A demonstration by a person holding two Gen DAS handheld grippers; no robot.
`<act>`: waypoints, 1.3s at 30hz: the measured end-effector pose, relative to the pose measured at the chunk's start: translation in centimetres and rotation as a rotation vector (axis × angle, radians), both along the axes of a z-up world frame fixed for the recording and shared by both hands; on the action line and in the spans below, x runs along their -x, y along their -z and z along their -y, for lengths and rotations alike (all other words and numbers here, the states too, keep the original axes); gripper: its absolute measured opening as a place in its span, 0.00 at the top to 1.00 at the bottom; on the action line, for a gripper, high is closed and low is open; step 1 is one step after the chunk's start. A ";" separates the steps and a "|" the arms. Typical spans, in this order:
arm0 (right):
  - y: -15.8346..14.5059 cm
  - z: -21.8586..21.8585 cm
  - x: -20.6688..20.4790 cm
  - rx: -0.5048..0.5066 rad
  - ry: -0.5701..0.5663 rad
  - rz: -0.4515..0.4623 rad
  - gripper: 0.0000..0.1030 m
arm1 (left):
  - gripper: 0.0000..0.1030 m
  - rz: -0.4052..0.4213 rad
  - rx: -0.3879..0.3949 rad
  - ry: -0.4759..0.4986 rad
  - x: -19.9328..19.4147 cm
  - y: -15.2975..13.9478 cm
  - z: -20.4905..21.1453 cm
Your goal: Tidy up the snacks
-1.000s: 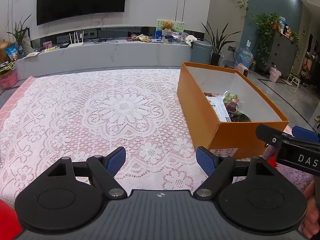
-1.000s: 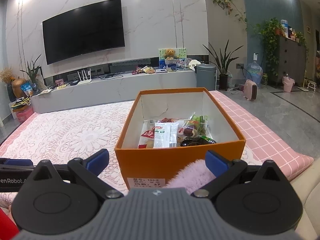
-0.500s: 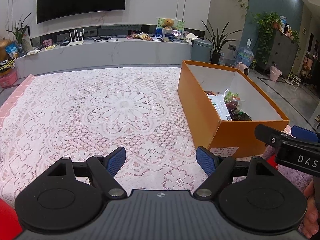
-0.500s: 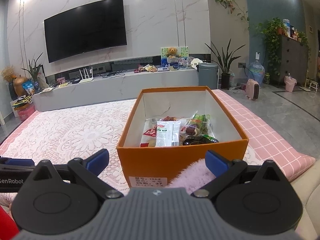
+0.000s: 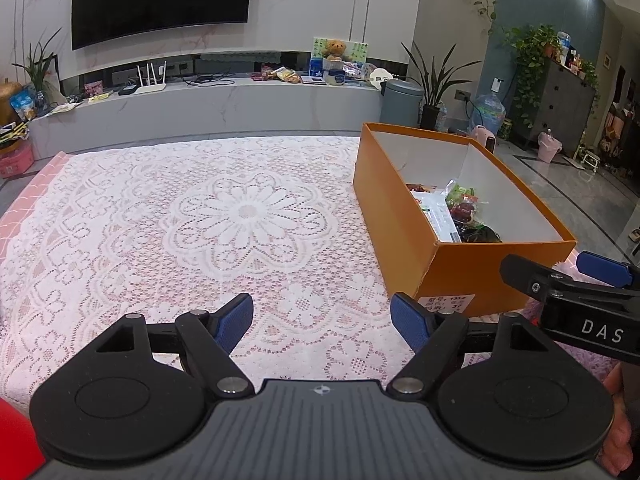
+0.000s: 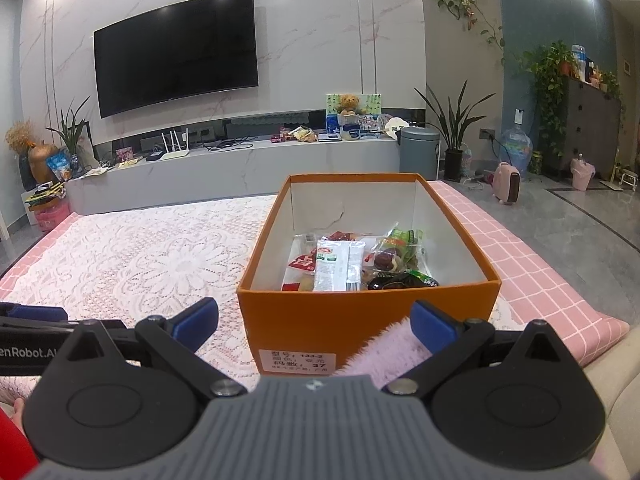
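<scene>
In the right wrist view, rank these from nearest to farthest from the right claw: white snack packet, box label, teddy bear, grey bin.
1. Box label, on the orange box's near wall, just ahead of the right claw.
2. White snack packet, inside the box.
3. Grey bin, floor, beyond the table.
4. Teddy bear, on the TV shelf.

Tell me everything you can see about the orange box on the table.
The orange box is an open, lidless, rectangular carton, seemingly cardboard, orange outside and white inside. It sits upright on the lace tablecloth, near the table's right side. A white printed label is stuck on its near end wall. Wrapped snacks lie piled at the near end of its floor; the far end is bare. Neither gripper touches it.
</scene>
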State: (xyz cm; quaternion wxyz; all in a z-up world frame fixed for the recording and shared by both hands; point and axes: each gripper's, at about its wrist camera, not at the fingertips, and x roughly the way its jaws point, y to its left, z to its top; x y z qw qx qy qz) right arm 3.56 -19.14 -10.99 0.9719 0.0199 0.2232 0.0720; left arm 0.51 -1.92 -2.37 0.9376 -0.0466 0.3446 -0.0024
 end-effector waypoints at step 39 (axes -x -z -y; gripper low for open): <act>0.2 0.0 -0.2 0.006 -0.006 -0.007 0.03 | 0.11 0.013 0.024 0.006 0.4 -0.4 -0.1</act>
